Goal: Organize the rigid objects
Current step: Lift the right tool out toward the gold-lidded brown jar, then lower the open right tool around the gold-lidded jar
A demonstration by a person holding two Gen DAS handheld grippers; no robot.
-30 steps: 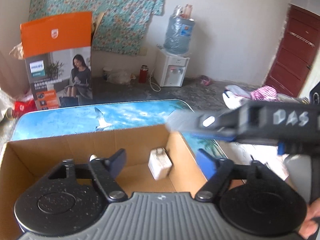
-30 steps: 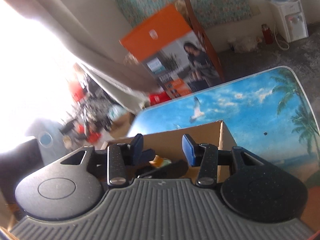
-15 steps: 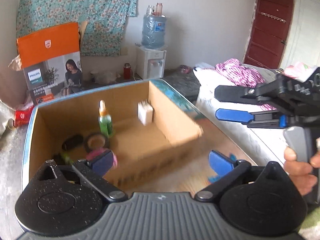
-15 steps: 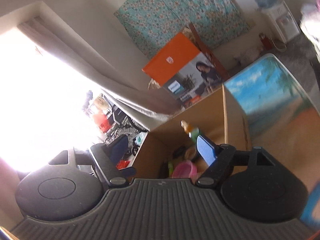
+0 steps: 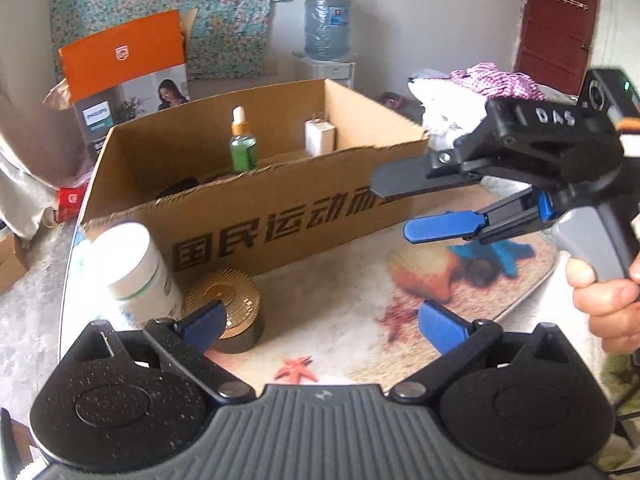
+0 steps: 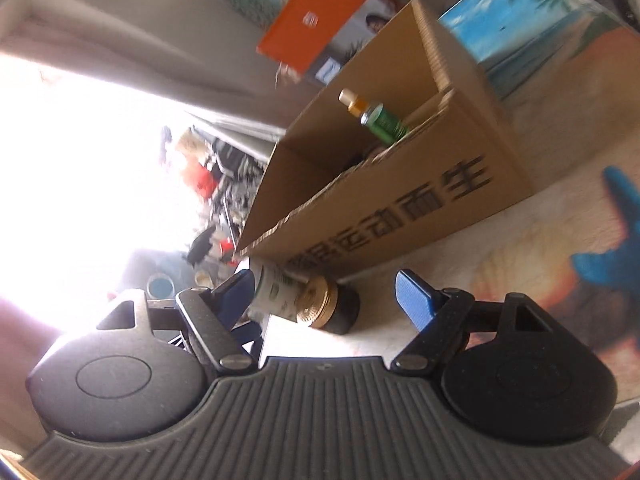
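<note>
A cardboard box [image 5: 280, 216] with black print stands on the table; it holds a green dropper bottle [image 5: 242, 148] and a white charger block [image 5: 320, 138]. In front of its left corner stand a white jar [image 5: 140, 268] and a black jar with a gold ribbed lid [image 5: 226, 304]. My left gripper [image 5: 320, 324] is open and empty, close to the gold-lidded jar. My right gripper [image 6: 324, 296] is open and empty, tilted, facing the gold-lidded jar [image 6: 324, 304] and white jar [image 6: 276, 288]; it shows at right in the left wrist view [image 5: 420, 204]. The box [image 6: 400, 184] and bottle [image 6: 376, 118] show there too.
The table [image 5: 360, 320] has a beach print with starfish. An orange Philips carton [image 5: 128, 76] stands behind the box. A water dispenser [image 5: 326, 36], a red door [image 5: 556, 24] and a bed with clothes [image 5: 480, 84] lie beyond.
Both grippers have pulled back from over the box to its near side. The two jars in front of the box have come into view.
</note>
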